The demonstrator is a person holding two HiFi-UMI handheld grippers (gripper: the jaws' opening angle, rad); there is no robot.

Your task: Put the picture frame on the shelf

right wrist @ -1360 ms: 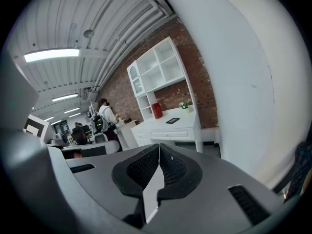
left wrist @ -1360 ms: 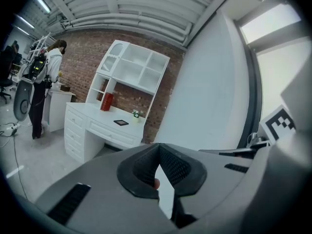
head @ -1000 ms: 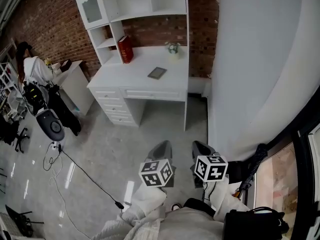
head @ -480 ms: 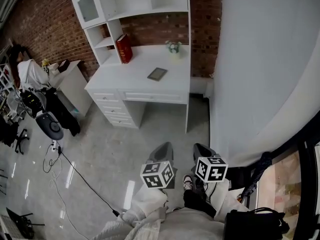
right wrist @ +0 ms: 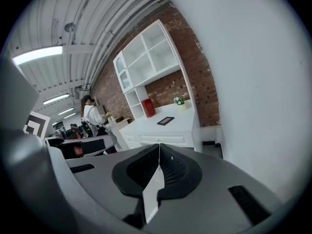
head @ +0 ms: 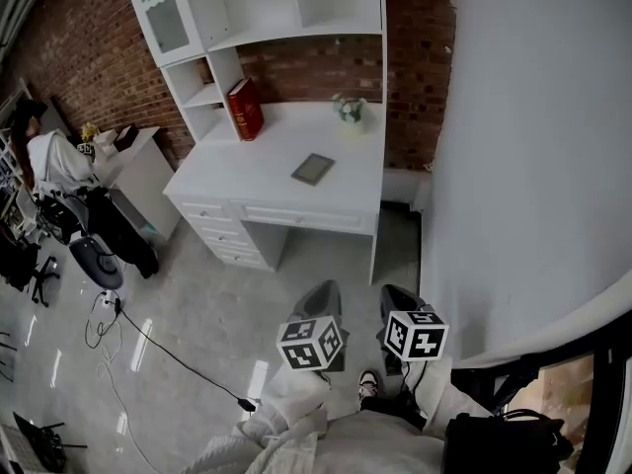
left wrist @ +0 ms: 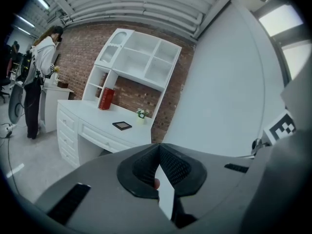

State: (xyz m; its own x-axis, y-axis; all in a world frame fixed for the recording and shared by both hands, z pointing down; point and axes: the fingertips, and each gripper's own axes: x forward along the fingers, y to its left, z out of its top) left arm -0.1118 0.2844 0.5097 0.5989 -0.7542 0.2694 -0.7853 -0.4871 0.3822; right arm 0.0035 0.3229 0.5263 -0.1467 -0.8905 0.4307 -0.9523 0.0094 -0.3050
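Observation:
A small dark picture frame (head: 313, 168) lies flat on the white desk (head: 257, 171), also seen as the picture frame (left wrist: 122, 126) and the picture frame (right wrist: 165, 121). Above the desk rises a white shelf unit (head: 257, 8) with bare compartments. My left gripper (head: 318, 294) and right gripper (head: 395, 296) are side by side low in the head view, well short of the desk. Both are shut, jaws meeting with nothing between them: the left gripper (left wrist: 158, 147) and the right gripper (right wrist: 159, 147).
A red book (head: 245, 109) leans in a lower shelf bay and a small flower pot (head: 350, 110) stands at the desk's back. A white wall (head: 533, 146) runs along the right. A person (head: 54, 161) stands at left beside a side table (head: 138, 171); a cable (head: 168, 349) crosses the floor.
The desk and shelf have slid lower and grown larger in the head view as I move toward them. Both grippers keep their place in the view and stay shut.

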